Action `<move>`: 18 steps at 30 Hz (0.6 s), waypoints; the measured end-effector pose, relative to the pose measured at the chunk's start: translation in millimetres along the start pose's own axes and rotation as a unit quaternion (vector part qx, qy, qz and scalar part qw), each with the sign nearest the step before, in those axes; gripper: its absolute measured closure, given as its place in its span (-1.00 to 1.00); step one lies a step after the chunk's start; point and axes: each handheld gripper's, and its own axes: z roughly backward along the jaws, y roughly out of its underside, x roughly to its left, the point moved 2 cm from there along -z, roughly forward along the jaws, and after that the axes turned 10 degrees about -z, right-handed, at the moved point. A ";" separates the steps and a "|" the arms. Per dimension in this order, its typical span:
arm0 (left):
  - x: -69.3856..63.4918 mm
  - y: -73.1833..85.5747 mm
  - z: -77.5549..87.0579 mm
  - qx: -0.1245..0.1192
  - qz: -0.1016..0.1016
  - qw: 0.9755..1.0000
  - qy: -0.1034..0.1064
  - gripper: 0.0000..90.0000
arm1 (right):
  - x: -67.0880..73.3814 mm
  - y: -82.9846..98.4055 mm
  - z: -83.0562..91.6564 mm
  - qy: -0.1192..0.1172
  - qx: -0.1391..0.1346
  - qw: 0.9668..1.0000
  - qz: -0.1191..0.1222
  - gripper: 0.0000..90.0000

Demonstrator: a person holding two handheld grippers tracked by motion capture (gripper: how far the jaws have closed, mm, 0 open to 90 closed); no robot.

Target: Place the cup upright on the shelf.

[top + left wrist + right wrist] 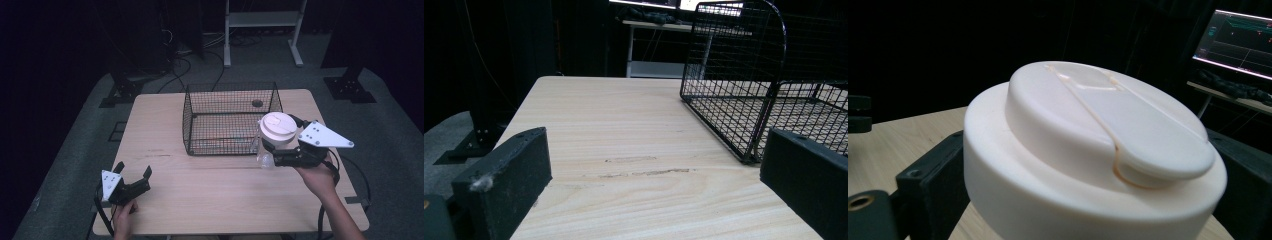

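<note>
One wooden table [165,125] carries all the items; its light top shows a few dark scuff marks near the middle in the left gripper view. The black wire basket [230,117] stands upright on the far centre of the table, open at the top, with a small dark round object [257,103] inside near its far right corner. In the left gripper view the basket's rounded corner [744,75] rises to the right, ahead of the jaws. The right gripper [270,150], held in the person's right hand [316,176], is at the basket's near right corner and is clamped on a container with a white lid [278,129]; its jaws press against opposite sides below the lid, and a clear lower body shows beneath. The container is lifted beside the basket's front right corner, not inside it. In the right gripper view the white lid [1098,145] sits between the two black jaws, with a raised round centre and a thin seam across it. The left gripper [134,172] is at the table's near left corner, held by the left hand [123,220], jaws spread wide and grasping nothing, well apart from the basket.
</note>
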 end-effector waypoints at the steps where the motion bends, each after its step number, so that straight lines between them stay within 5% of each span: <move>1: 0.0 0.0 0.0 0.000 0.000 1.000 0.000 -1.00 | 0.0 0.0 0.0 0.000 0.000 1.000 0.000 -0.91; 18: -0.1 0.0 0.0 -0.001 0.003 1.000 0.000 -1.00 | -1.5 -31.5 -18.4 -0.005 -0.006 1.000 0.008 -0.91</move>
